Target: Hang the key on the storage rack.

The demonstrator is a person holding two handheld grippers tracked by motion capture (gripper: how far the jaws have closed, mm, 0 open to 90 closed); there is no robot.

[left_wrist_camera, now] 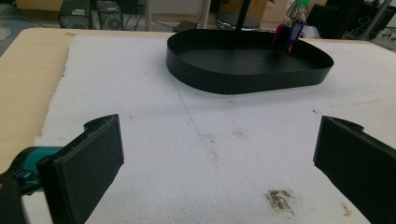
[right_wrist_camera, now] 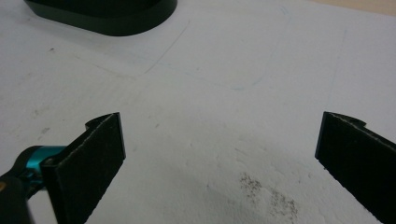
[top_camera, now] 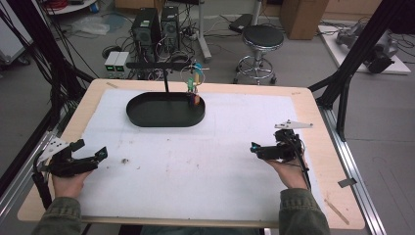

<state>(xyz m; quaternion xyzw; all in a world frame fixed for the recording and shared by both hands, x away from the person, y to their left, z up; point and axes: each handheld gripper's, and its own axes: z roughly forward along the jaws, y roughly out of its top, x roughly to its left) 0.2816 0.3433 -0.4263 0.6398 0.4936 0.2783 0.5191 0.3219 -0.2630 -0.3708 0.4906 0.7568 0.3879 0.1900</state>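
Grippers resting low at the near corners of the worktop (top_camera: 318, 147), well apart: left gripper (top_camera: 100, 154) at the near left, right gripper (top_camera: 254, 148) at the near right, each on the white mat (top_camera: 195, 161). Fingers (left_wrist_camera: 88, 163) of the left spread wide, holding nothing; fingers (right_wrist_camera: 88, 158) of the right equally wide and empty. Black oval tray (top_camera: 147, 117) far across the mat, toward the back edge. Bunch of coloured key tags (top_camera: 195, 83), probably hanging from a black stand (top_camera: 164, 68), dangling over the tray's right end.
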